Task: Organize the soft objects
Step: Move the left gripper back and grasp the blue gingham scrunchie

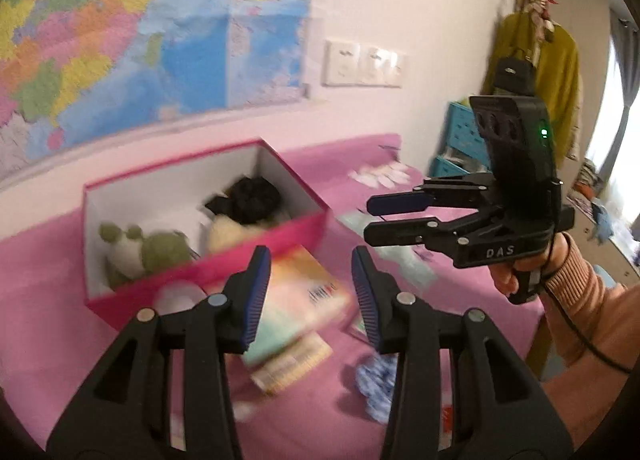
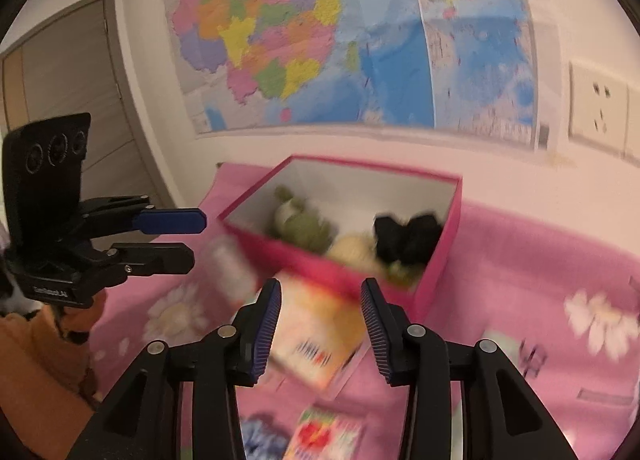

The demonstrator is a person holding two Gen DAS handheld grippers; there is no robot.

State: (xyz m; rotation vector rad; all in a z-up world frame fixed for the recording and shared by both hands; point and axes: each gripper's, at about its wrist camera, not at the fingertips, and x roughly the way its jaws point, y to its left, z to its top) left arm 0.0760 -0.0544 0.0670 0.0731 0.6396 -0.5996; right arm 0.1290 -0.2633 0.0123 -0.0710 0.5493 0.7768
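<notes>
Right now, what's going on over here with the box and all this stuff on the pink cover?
A person holds a two-finger tool in each hand above the pink cover. The left tool and right tool are both open with nothing between the fingers. The pink box already holds a green plush, a cream plush and a black soft item. A booklet and a blue-and-white cloth still lie outside the box.
</notes>
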